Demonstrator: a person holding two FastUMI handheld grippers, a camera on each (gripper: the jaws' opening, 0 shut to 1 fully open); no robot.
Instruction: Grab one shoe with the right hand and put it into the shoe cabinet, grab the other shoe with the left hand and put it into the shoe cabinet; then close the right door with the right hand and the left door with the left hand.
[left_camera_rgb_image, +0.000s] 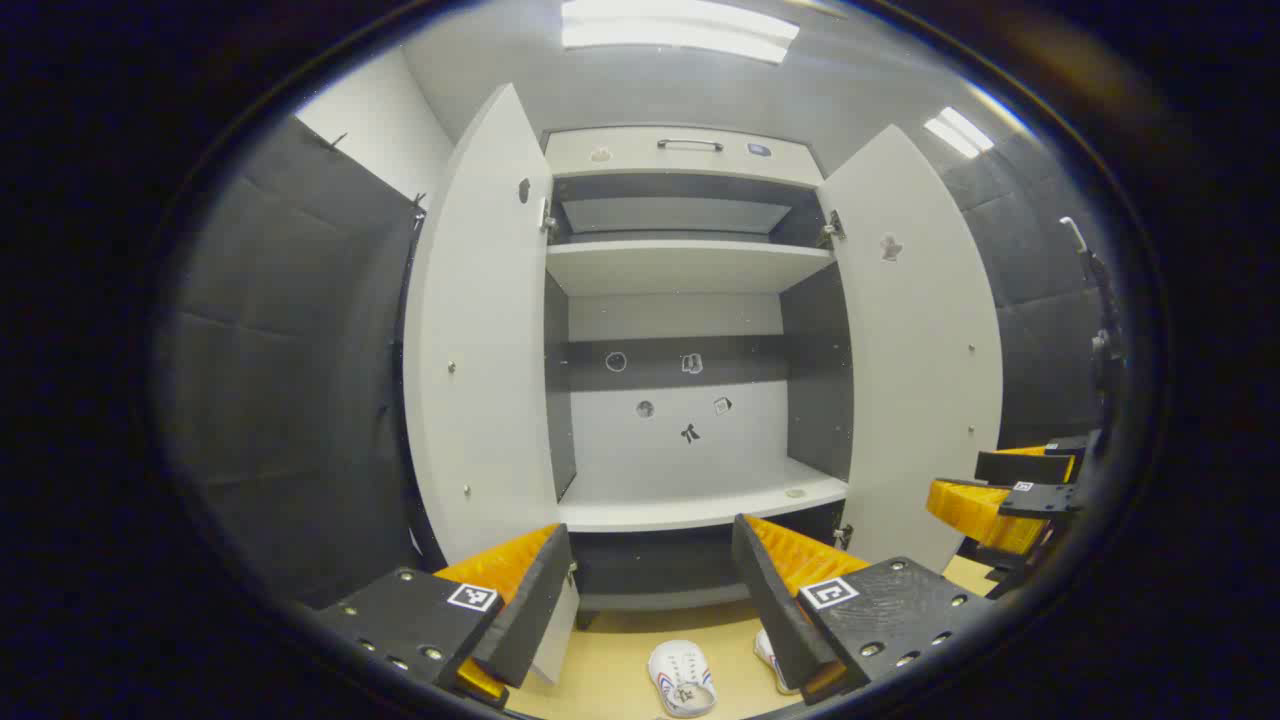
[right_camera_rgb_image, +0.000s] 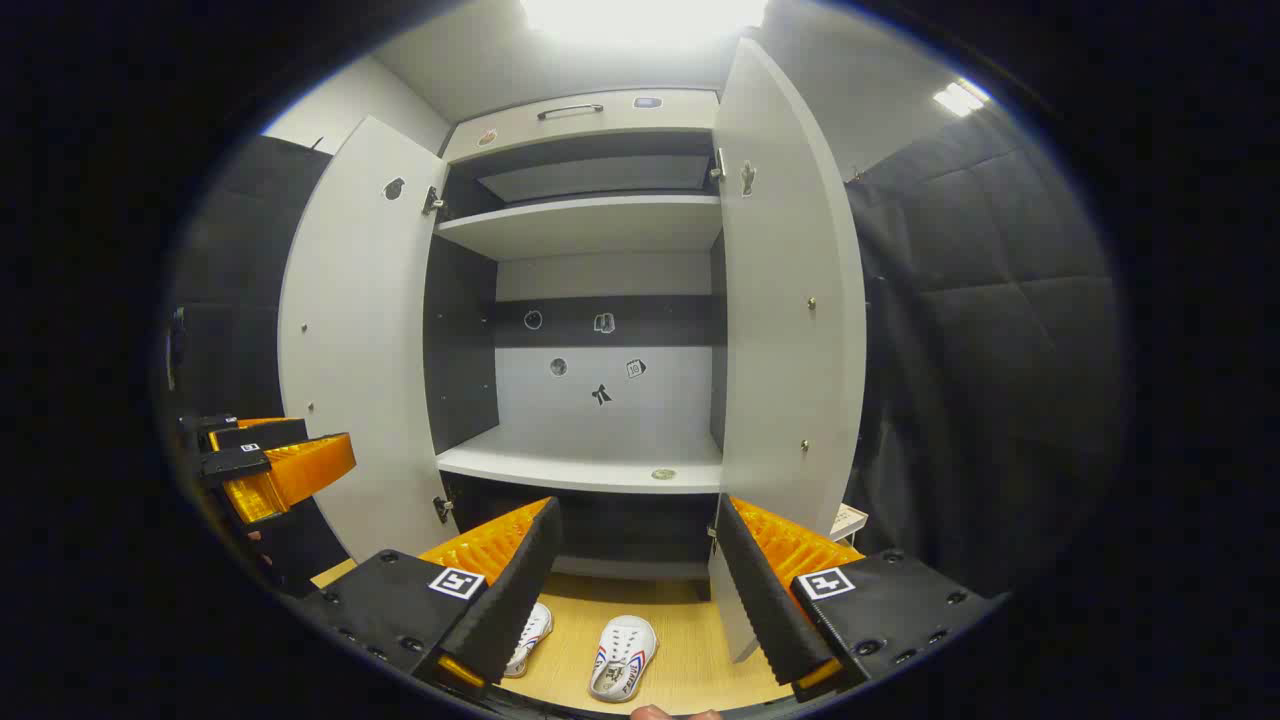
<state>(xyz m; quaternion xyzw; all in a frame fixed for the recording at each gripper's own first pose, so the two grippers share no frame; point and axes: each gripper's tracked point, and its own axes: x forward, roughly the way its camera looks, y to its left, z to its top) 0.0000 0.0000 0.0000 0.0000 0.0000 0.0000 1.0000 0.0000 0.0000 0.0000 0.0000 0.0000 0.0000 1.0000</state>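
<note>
Our right tool and left tool are both wide open and hold nothing. The two shoes lie on the floor before the shoe cabinet, whose doors stand open; every step remains.

Padded dark wall panels on both sides of the booth, white wall section above at the left, pale grey ceiling with bright rectangular light panels, light wooden floor below
</note>
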